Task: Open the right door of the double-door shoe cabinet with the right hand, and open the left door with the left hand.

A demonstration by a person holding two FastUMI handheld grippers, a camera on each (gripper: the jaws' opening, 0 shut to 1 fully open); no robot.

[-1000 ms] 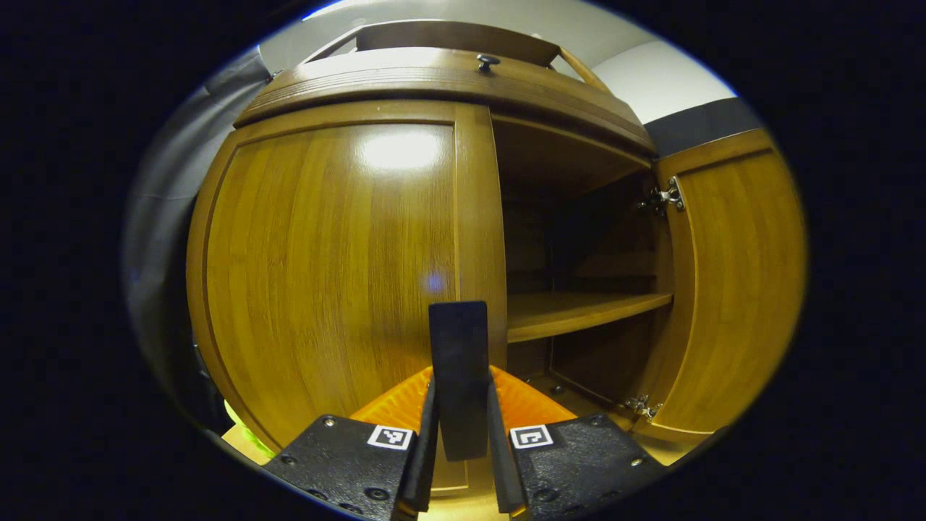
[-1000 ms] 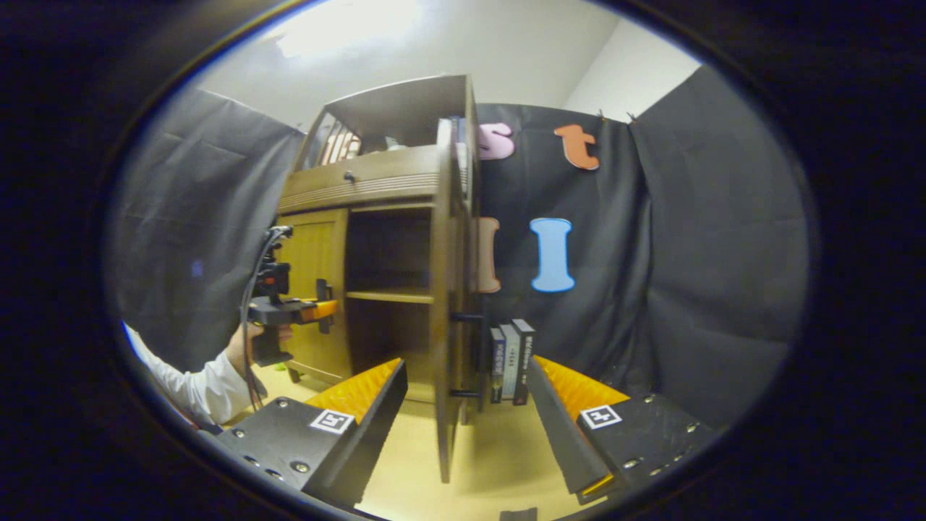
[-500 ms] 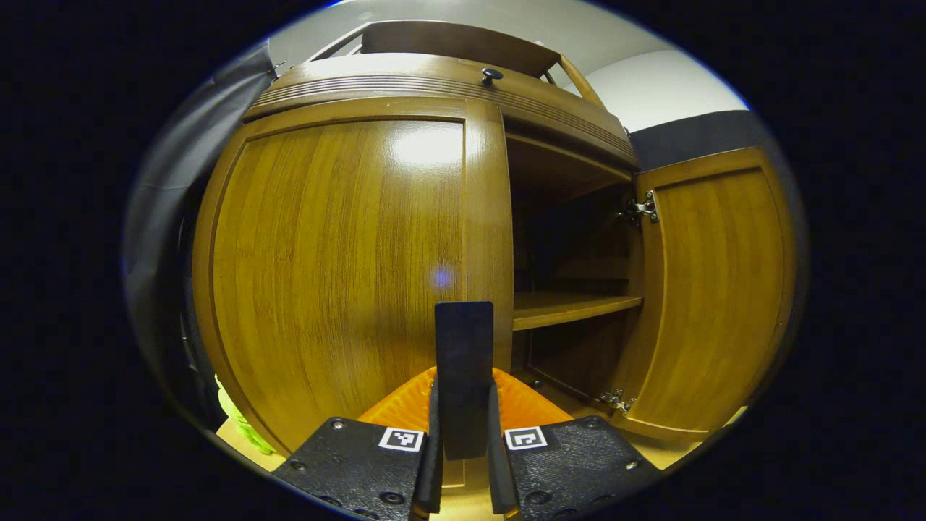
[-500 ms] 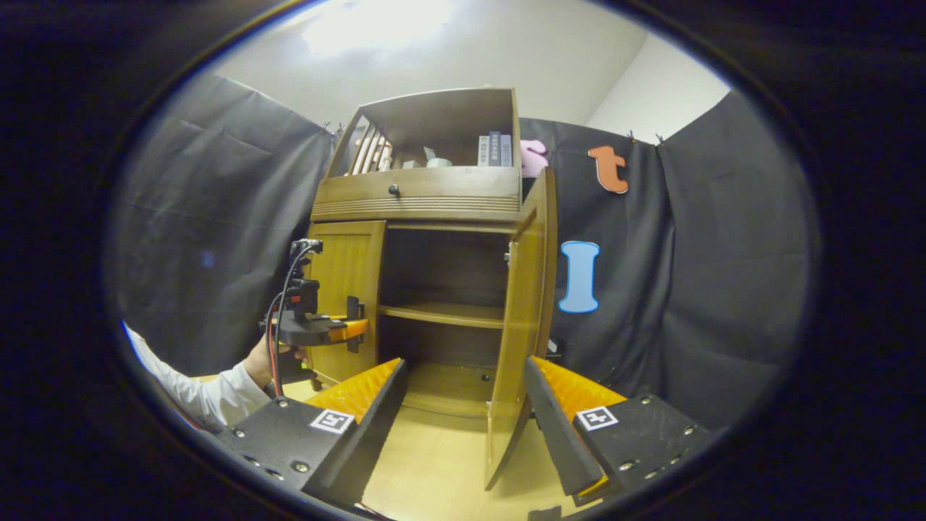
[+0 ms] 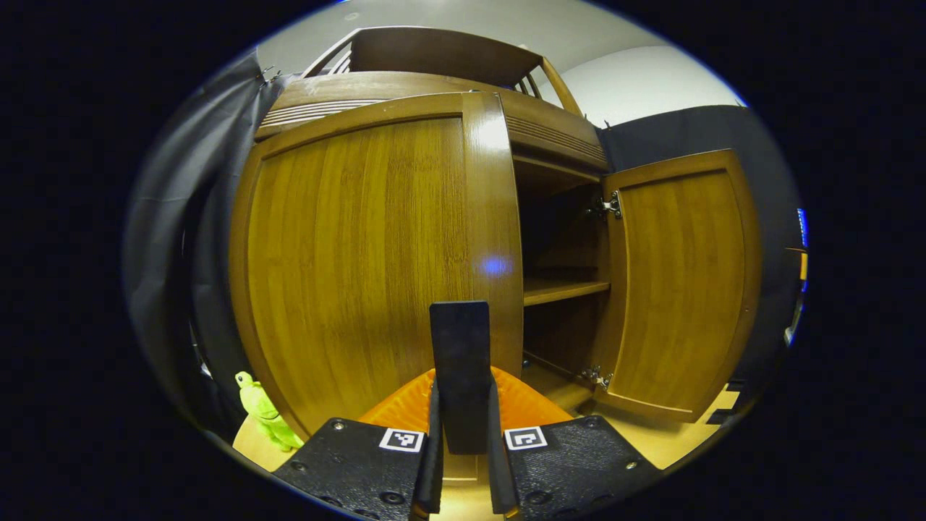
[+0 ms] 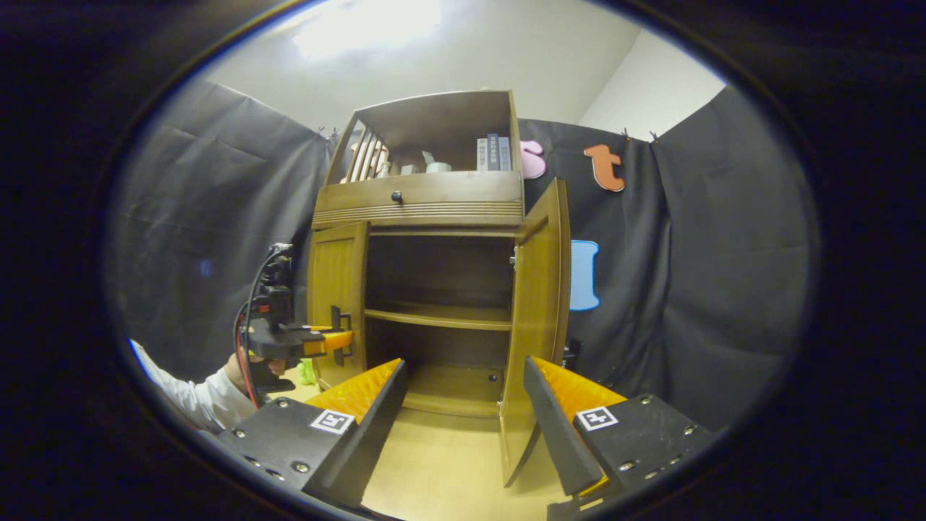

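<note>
One big shoe cabinet (image 6: 423, 210) has its right door (image 6: 539, 318) wide open. Its left door (image 5: 362, 253) is open a little. Left gripper (image 5: 461, 434) fingers pinch the black handle (image 5: 459, 362); next, pull more. Right gripper (image 6: 463, 420) fingers are spread, holding nothing.

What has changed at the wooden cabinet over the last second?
The left wooden door has started swinging outward, pulled by the left gripper shut on the door's black handle. The right wooden door stays open, and the right gripper stays open, holding nothing.
</note>
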